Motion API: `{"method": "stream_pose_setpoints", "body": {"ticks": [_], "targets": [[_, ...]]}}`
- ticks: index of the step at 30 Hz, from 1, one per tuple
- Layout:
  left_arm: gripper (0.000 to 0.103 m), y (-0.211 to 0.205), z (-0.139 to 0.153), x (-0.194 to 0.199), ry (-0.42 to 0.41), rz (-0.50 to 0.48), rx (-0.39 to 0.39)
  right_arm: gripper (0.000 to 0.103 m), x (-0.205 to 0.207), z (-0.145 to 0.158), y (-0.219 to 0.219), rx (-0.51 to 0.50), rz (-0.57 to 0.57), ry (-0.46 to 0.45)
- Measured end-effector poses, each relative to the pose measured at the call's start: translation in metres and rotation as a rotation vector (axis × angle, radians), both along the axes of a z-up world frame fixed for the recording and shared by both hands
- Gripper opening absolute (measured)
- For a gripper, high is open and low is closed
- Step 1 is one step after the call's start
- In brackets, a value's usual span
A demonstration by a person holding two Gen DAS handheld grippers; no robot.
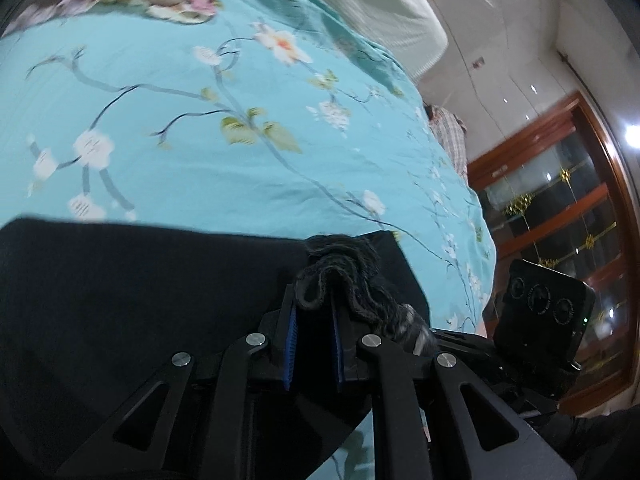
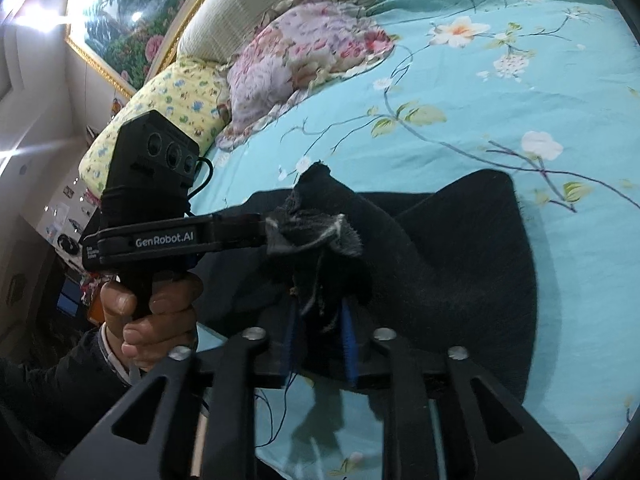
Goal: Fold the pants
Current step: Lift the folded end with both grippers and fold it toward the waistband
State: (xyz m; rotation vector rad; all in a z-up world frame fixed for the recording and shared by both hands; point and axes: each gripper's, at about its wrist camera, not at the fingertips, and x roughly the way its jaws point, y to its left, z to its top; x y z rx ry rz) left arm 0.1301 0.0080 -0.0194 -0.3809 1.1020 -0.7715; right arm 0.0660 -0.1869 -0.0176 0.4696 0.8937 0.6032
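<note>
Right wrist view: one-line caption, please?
Both grippers, right and left, pinch black fabric pants above turquoise floral bedspread.

"GenRobot.AI" printed on left tool (image 2: 272,236) side; small print beside unreadable.

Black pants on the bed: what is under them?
The black fabric pants lie on a turquoise floral bedspread; it shows all around them. Anything beneath the fabric is covered.

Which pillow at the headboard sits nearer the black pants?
The pink floral ruffled pillow; the yellow printed pillow lies beyond it, toward the bed's edge, farther from the black pants.
</note>
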Motion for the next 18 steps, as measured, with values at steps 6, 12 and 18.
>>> {"method": "stream_pose_setpoints", "body": {"ticks": [6,12,18], "targets": [[0.013,0.016,-0.003,-0.011,0.007,0.057,0.010,0.047,-0.003,0.001,0.016,-0.028,0.033,-0.011],[0.021,0.031,-0.003,-0.018,0.020,0.115,0.006,0.047,-0.006,0.000,0.019,-0.025,0.036,0.000],[0.028,0.051,0.002,-0.028,0.025,0.200,0.011,0.055,-0.011,0.005,0.027,-0.017,0.061,0.002]]}}
